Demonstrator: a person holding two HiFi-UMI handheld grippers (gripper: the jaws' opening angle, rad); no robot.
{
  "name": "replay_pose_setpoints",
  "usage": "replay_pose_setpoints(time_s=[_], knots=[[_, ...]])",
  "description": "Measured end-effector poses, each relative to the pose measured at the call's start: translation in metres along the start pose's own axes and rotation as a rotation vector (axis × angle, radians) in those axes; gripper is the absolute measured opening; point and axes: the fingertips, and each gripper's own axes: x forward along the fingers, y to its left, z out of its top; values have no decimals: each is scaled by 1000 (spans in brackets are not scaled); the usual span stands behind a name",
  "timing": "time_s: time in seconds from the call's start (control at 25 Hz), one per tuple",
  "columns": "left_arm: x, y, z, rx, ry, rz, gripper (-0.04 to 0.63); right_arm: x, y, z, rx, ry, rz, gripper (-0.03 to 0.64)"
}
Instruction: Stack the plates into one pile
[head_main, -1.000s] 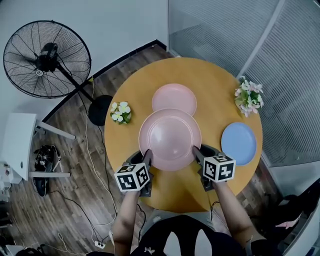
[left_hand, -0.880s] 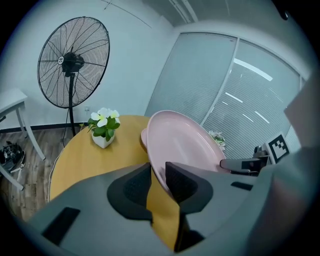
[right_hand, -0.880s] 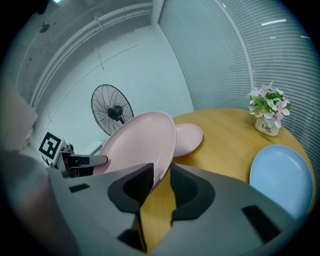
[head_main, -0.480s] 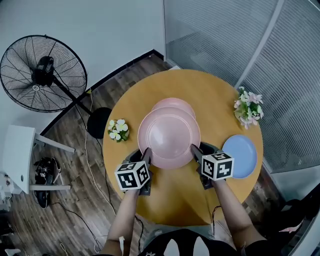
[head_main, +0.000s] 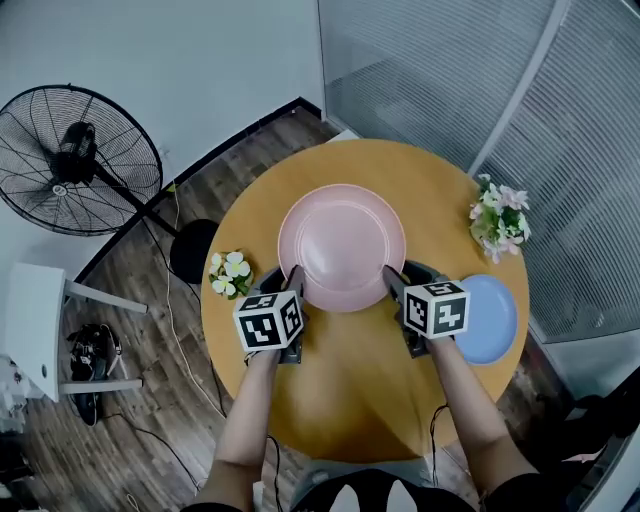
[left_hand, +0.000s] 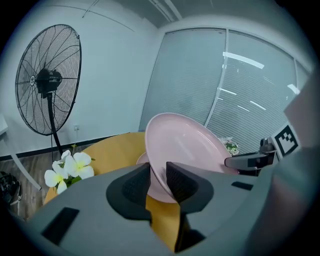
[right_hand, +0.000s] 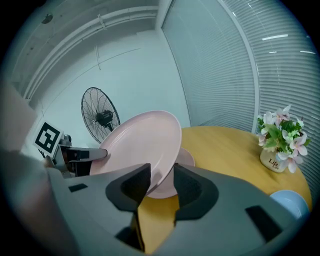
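The left gripper (left_hand: 158, 176) is clamping narrowly on the near left rim of the large pink plate (head_main: 342, 245). The right gripper (right_hand: 161, 180) is straddling the opposite rim. Its jaws have just been opening, and a gap is showing beside one pad, so that side is probably letting go. Gripping both rims is likely keeping so wide a dish steady. It is sitting directly over the small pink plate (right_hand: 186, 157), which is peeking out beneath it in both gripper views and is fully covered from above. That looks like the start of the pile, though whether the two are touching cannot be told. The blue plate (head_main: 490, 318) is lying well apart near the right edge of the round table (head_main: 350, 400), apparently waiting to join. Counting up, there are three plates, two pink and one blue, two grippers, and two flower bunches: the white flowers (head_main: 230, 273) and the pink flowers (head_main: 498, 218). One fan (head_main: 75, 160) is standing on the floor
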Motion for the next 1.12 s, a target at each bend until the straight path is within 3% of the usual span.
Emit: replay_pose_setpoints(time_s=[0.28, 0.52, 0.72, 1.12], knots=[[39, 8, 21, 13, 12, 6, 91, 31, -20, 17, 20, 11, -42, 163], [77, 21, 18, -23, 67, 26, 91, 60, -37, 20, 10, 34, -87, 169], [100, 32, 6, 6, 123, 88, 90, 81, -48, 8, -8, 77, -119, 175], [126, 43, -35, -30, 218, 88, 94, 107, -63, -21, -13, 158, -146, 173]])
